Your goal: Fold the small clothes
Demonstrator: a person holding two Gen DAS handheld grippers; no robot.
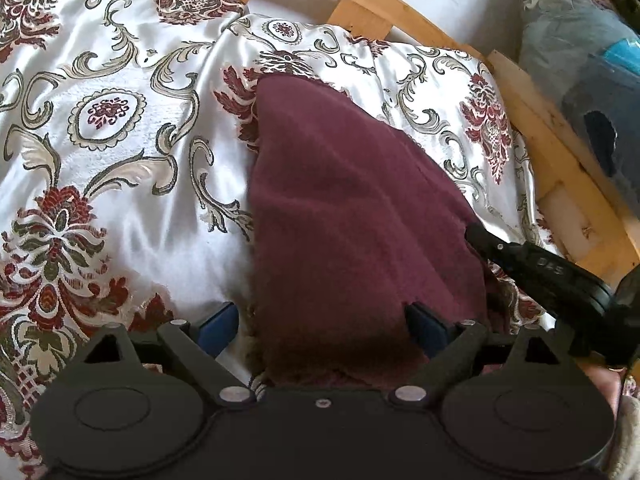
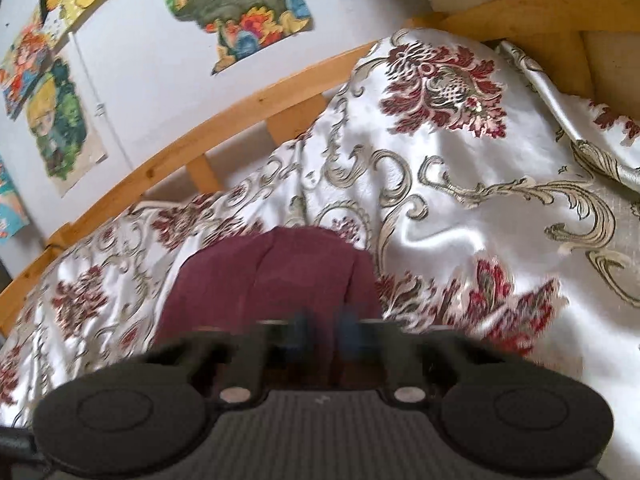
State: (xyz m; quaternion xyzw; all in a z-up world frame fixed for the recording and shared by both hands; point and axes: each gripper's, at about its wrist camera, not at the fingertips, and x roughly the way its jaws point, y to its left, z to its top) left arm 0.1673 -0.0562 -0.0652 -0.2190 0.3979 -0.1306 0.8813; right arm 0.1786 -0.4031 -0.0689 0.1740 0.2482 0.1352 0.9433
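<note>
The maroon garment (image 1: 344, 208) is spread on the floral bedspread (image 1: 120, 128); its edge is pinched by the clenched right gripper (image 2: 326, 334), while the left gripper (image 1: 324, 320) is held wide open over it

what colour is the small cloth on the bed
Dark maroon, plain with no pattern: the cloth shows best in the left wrist view.
</note>
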